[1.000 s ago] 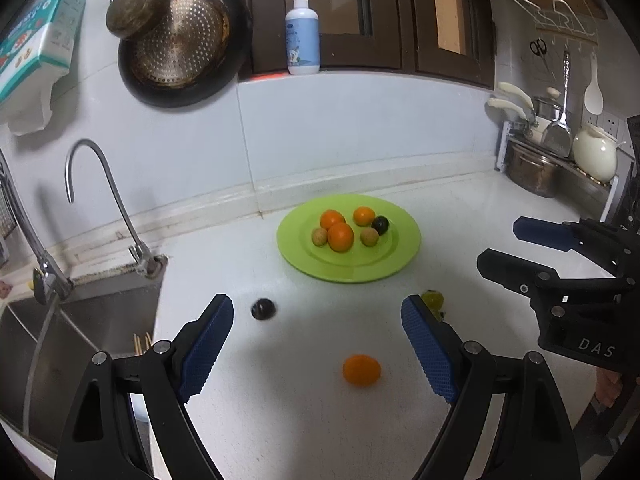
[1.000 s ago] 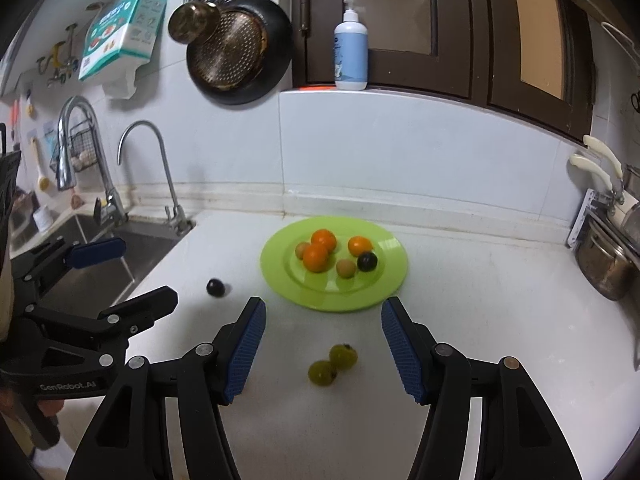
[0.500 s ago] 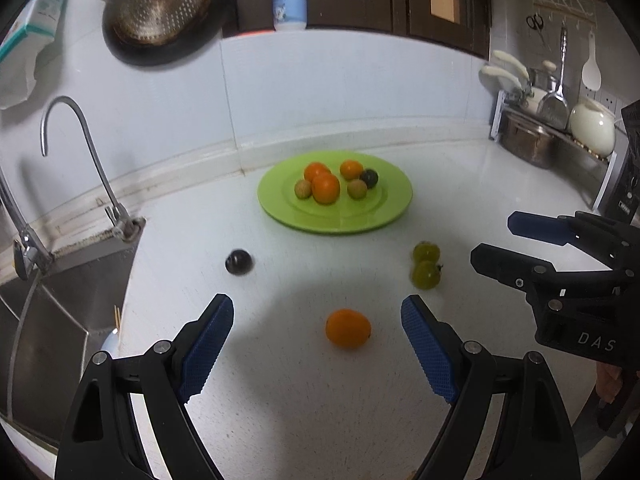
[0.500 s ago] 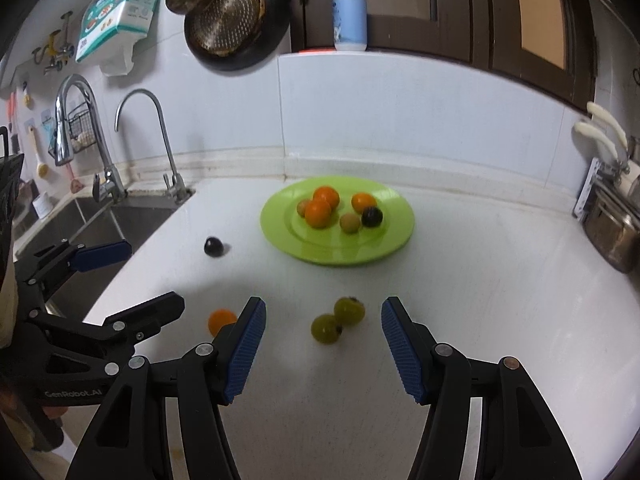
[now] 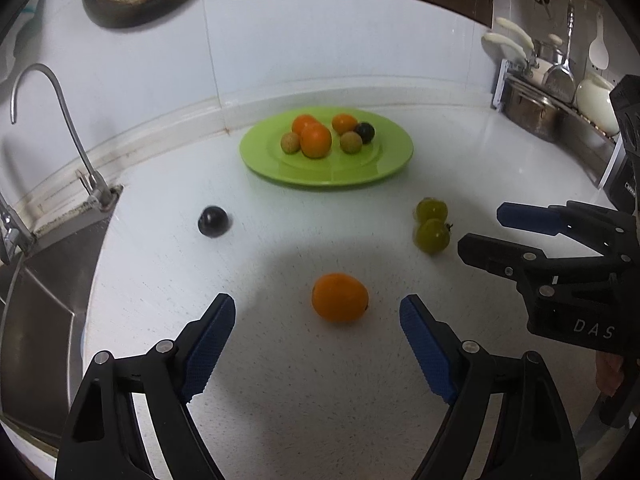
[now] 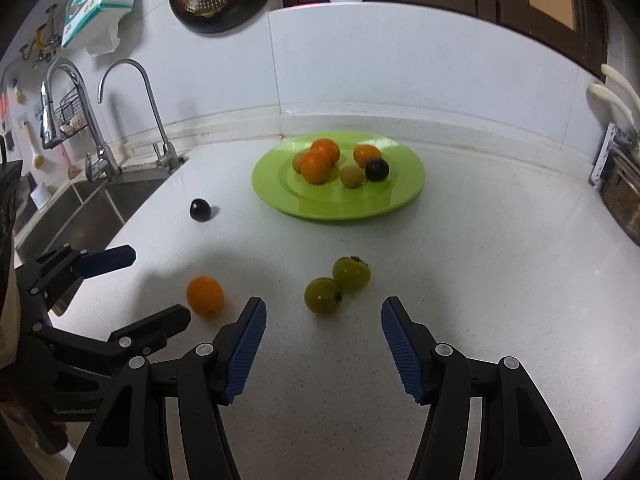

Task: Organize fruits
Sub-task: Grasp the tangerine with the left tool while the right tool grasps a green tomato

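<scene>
The left claw (image 5: 316, 314) is gaping over the orange (image 5: 340, 297) on the bench (image 5: 280, 380), its jaws having just been closing, not touching it. The right claw (image 6: 322, 318) is standing open, empty, just short of two green fruits (image 6: 338, 284). The plate (image 6: 400, 200) is holding six fruits; a dark fruit (image 6: 200, 210) is lying apart.

There is one green plate (image 6: 400, 200). On it sit three orange fruits (image 6: 316, 166), two small tan ones (image 6: 352, 176), though one is half hidden, and one dark round fruit (image 6: 377, 169). Off the plate lie one orange fruit (image 5: 340, 297), two green fruits (image 6: 324, 296) and one dark fruit (image 5: 214, 221). Two taps (image 6: 132, 92) stand by one sink (image 6: 80, 208).
</scene>
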{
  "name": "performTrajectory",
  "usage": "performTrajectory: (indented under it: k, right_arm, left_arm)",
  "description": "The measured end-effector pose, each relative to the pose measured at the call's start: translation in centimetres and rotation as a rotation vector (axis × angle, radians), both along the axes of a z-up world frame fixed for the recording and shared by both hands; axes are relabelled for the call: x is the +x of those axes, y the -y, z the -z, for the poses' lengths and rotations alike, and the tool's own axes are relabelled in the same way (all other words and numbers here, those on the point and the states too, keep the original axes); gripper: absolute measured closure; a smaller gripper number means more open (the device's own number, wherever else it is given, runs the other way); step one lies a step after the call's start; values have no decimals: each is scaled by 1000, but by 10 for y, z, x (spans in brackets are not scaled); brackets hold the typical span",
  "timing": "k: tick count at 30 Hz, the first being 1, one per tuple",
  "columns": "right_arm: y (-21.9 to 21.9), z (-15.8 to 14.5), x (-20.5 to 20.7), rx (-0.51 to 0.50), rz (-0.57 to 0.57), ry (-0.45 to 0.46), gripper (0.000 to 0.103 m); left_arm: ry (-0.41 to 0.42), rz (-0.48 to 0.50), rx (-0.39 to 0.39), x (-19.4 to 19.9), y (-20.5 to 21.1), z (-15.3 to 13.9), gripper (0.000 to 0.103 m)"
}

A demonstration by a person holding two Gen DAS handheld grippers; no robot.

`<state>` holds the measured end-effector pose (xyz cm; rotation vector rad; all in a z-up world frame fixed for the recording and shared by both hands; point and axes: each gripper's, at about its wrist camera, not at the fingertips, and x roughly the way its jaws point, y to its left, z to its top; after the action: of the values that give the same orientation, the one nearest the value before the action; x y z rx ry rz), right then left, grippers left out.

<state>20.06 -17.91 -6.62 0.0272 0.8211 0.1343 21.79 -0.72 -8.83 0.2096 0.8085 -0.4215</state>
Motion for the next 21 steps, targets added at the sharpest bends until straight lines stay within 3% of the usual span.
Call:
performTrajectory:
  k: [9,21]
  right_arm:
    - [2,16,13,27,-9,-50,44]
    - [3,32,33,71,-7,-107,57]
  left_arm:
    - [-40,15,2,10,6,11,32]
    - [-105,26,-39,23,11,18,53]
